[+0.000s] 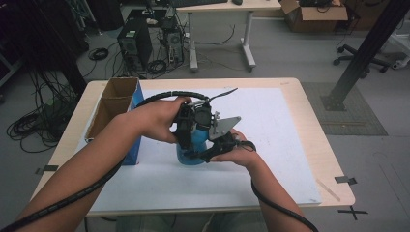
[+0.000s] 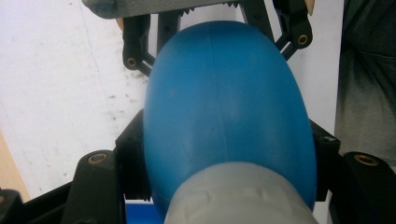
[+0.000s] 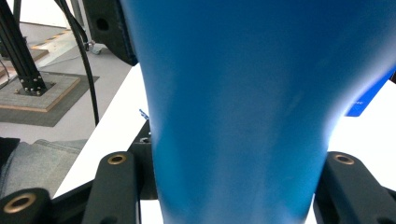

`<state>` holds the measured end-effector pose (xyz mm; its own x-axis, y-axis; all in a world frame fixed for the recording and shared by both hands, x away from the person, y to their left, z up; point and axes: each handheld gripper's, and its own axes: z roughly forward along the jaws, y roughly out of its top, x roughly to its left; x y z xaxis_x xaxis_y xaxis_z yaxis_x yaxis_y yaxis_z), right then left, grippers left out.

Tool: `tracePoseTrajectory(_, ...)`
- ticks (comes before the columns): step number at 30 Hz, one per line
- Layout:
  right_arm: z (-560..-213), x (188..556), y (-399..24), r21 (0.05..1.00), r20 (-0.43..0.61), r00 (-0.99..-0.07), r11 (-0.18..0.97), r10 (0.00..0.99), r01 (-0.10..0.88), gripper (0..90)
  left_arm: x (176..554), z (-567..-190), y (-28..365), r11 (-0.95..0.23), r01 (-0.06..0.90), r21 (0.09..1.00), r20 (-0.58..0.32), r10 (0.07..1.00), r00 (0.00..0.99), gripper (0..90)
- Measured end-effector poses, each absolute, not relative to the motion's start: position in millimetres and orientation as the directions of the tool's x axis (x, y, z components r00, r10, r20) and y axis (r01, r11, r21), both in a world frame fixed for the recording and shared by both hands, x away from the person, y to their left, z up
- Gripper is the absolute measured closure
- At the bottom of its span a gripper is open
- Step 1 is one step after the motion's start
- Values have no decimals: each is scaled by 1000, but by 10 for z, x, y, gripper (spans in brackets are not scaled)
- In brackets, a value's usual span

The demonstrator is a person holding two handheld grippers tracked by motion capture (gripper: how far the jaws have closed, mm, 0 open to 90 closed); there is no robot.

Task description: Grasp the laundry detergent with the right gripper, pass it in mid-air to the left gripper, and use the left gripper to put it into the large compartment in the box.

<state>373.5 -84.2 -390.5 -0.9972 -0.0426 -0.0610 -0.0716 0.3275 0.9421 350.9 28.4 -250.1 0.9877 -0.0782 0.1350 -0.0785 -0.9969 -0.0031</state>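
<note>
We are seeing the blue bottle [image 1: 193,145] mostly hidden behind both grippers at table centre, standing upright, grey cap toward twelve o'clock; left gripper [image 1: 186,128] and right gripper [image 1: 212,147] are clamping it.

The high view looks forward and down over the table [image 1: 290,145] from the person's side; each gripper view sits very close behind its own jaws, facing the blue bottle [image 2: 224,102] from opposite sides; all three views share that bottle and the white mat [image 1: 270,121]
</note>
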Motion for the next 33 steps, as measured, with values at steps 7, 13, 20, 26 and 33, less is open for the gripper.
tracePoseTrajectory(7,-3899,3740,-857,941,-64,-997,332,-32,-71,456,3511,-2511,246,-997,-77,-22,152,-79,985,372)
tracePoseTrajectory(13,-3919,3732,-853,941,-64,-997,331,-30,-71,452,3498,-2512,226,-997,-65,-50,147,-72,987,377)
tracePoseTrajectory(20,-3897,3721,-853,949,-70,-997,305,-25,-74,438,3477,-2459,218,-996,-67,-56,157,-75,985,379)
tracePoseTrajectory(26,-3895,3732,-886,954,-70,-997,293,-13,-70,404,3471,-2401,206,-996,-72,-58,165,-81,983,381)
tracePoseTrajectory(33,-3921,3726,-921,956,-58,-998,289,6,-54,335,3484,-2339,212,-997,-69,-45,175,-75,982,381)
